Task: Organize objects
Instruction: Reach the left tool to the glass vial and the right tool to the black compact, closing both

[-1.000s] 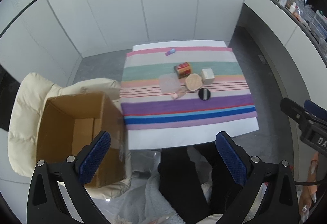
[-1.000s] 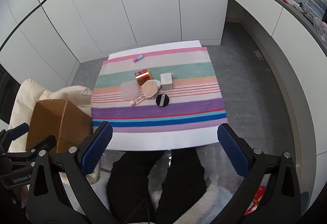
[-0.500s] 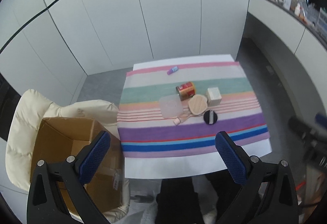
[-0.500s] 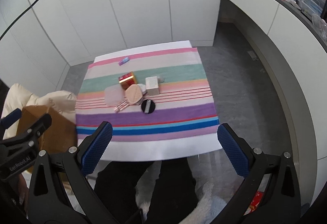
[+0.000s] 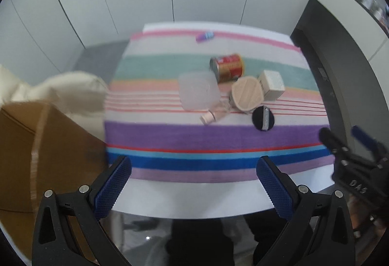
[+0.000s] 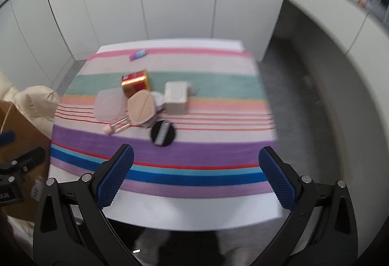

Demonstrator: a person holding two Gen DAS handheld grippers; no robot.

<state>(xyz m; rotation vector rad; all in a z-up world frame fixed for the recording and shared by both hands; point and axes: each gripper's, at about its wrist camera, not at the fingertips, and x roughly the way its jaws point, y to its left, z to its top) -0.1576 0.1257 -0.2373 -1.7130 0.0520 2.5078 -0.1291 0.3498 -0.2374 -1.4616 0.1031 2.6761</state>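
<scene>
On the striped cloth point(image 5: 218, 137) a cluster lies mid-table: a red and gold can point(image 5: 227, 67) on its side, a clear plastic lid point(image 5: 198, 91), a beige wooden lid point(image 5: 246, 93), a white box point(image 5: 272, 85), a black round puff point(image 5: 263, 118), a small pink bottle point(image 5: 211, 116), and a purple tube point(image 5: 205, 36) at the far edge. The same cluster shows in the right wrist view, with the can point(image 6: 135, 83) and puff point(image 6: 163, 133). My left gripper point(image 5: 193, 183) and right gripper point(image 6: 195, 173) are both open and empty, above the table's near edge.
A brown cardboard box point(image 5: 48, 156) stands left of the table on a cream padded chair point(image 5: 60, 91). White cabinet walls stand behind. A grey counter point(image 6: 340, 47) curves along the right. The person's dark legs point(image 5: 206, 241) are below the table's near edge.
Both grippers have moved forward and closer to the table; the objects loom larger. The views are motion-blurred. Both stay open.
</scene>
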